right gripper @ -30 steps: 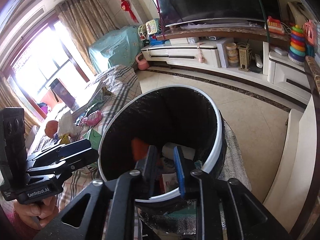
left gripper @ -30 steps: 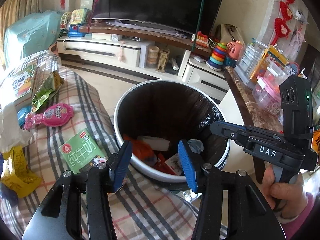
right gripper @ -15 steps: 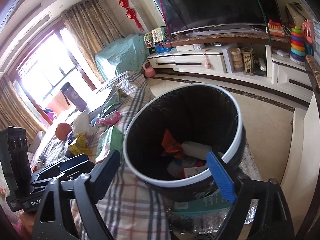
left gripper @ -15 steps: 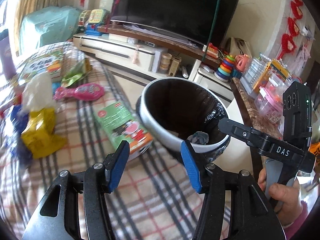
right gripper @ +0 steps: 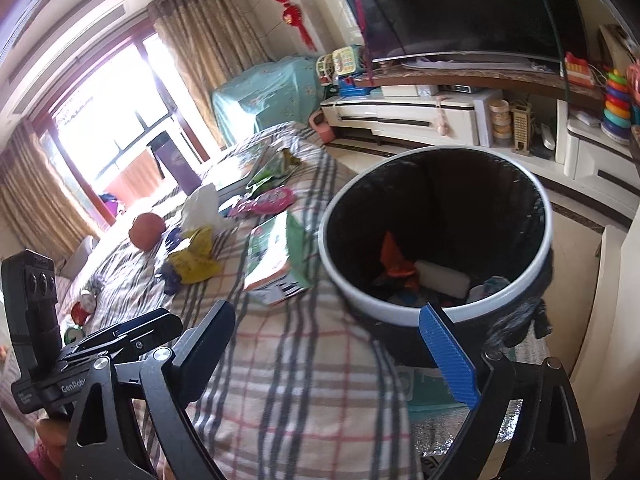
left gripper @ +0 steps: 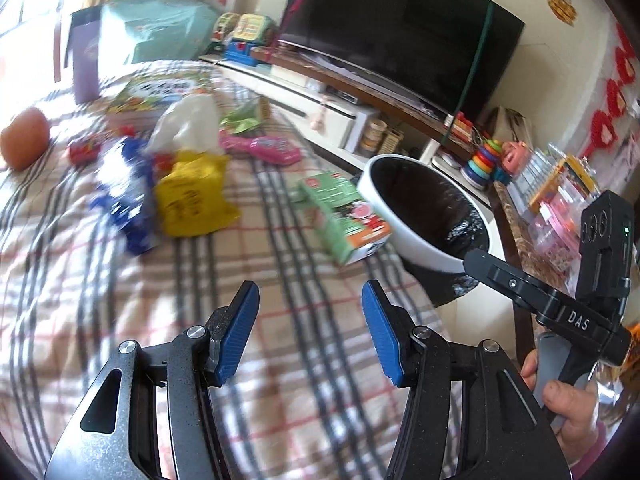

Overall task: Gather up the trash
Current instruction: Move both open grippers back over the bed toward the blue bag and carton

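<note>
Your left gripper (left gripper: 308,332) hovers over the plaid blanket (left gripper: 280,360) at lower centre of its view, blue ribbed pads parted with nothing between them. Your right gripper (right gripper: 332,344) has its jaws opening, spread wide, and only blanket and bin edge show in the gap. The trash bin (right gripper: 400,312), round, white-rimmed and lined with a glossy black bag, stands at right centre of the right view, touching the blanket's edge; crumpled orange and white scraps lie at its bottom. Just left of the rim lies the green milk carton (left gripper: 344,216), a rectangular box on its side, long axis running from upper left to lower right in the left view, its printed end towards the bin. Further left sit a crinkled yellow bag (left gripper: 192,200), a blue wrapper (left gripper: 128,204), white tissue (left gripper: 188,128) and a pink toy phone (left gripper: 264,146), loosely clustered and blurred. An orange ball (left gripper: 24,142) rests at the far left edge. No item lies between either gripper and the carton.
</note>
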The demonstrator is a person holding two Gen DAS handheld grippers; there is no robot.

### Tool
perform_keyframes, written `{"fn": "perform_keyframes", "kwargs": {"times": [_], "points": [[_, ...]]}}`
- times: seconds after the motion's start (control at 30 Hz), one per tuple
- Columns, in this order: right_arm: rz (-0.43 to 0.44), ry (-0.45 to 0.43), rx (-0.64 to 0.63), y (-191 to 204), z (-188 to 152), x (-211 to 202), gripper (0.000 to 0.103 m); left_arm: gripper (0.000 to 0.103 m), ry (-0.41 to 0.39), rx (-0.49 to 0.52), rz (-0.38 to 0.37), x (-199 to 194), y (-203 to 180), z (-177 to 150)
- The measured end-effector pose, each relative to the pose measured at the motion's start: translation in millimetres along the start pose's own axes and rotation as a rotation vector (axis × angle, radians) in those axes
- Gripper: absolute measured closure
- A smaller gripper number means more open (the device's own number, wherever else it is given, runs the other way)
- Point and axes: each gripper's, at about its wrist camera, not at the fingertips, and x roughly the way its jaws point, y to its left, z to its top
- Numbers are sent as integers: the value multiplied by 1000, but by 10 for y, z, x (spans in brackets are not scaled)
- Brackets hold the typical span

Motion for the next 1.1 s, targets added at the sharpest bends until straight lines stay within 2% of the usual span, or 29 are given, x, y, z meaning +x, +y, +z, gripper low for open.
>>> {"fn": "perform_keyframes", "kwargs": {"times": [0.63,1.1], "points": [[23,23,-169,633,-141,204,9,39,-5,-134,86,-198,695,-175],[33,27,-228,718,-46,428,10,37,-18,-145,127,-160,922,-19]]}}
